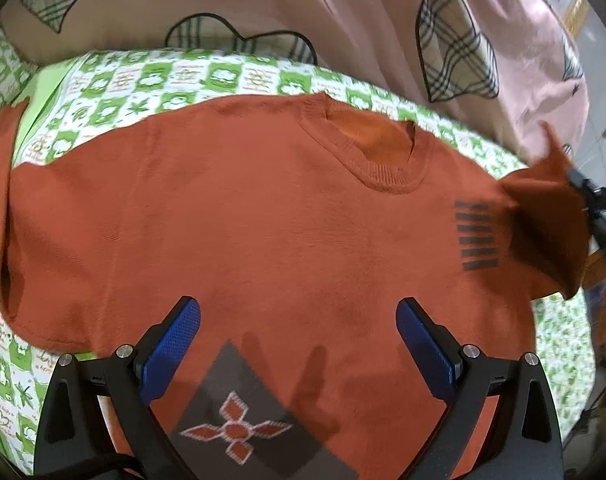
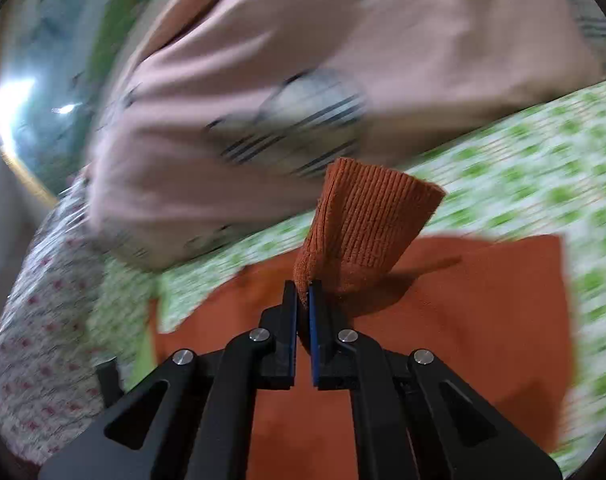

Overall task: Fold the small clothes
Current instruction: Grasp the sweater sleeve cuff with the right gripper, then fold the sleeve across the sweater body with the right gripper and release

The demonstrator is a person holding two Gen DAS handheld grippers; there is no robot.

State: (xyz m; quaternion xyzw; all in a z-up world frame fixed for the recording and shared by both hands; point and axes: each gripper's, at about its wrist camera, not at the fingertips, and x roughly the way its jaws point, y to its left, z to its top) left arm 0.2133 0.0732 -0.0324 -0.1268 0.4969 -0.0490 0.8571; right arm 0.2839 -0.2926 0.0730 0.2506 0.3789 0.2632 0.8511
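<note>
1. A green-and-white patterned bedsheet (image 1: 151, 80) covers the surface, its checks printed with small leaves and cartoon figures; in the right wrist view it streaks into blur.

2. A pink blanket (image 1: 343, 20), scattered with plaid heart patches, lies heaped along the far edge of the sheet, filling the top of both views.

3. An orange sweater (image 1: 283, 220) lies front-up on the sheet, its ribbed neckline toward the blanket and its body spread flat. A row of dark bars marks the chest at the right of the left wrist view, and a grey diamond holding an orange four-petal motif sits low on the front, just beneath the left gripper.

4. A sleeve (image 1: 551, 216) of the sweater rises off the sheet at the right of the left wrist view, its ribbed cuff (image 2: 367, 224) standing up and folding back over the sweater's body.

5. The left gripper (image 1: 299, 344) hovers over the sweater's lower front, its blue-padded fingers spread wide with nothing between them.

6. The right gripper (image 2: 303, 304) has its fingers pressed together on the edge of the cuff, pinching the knit between the pads.
</note>
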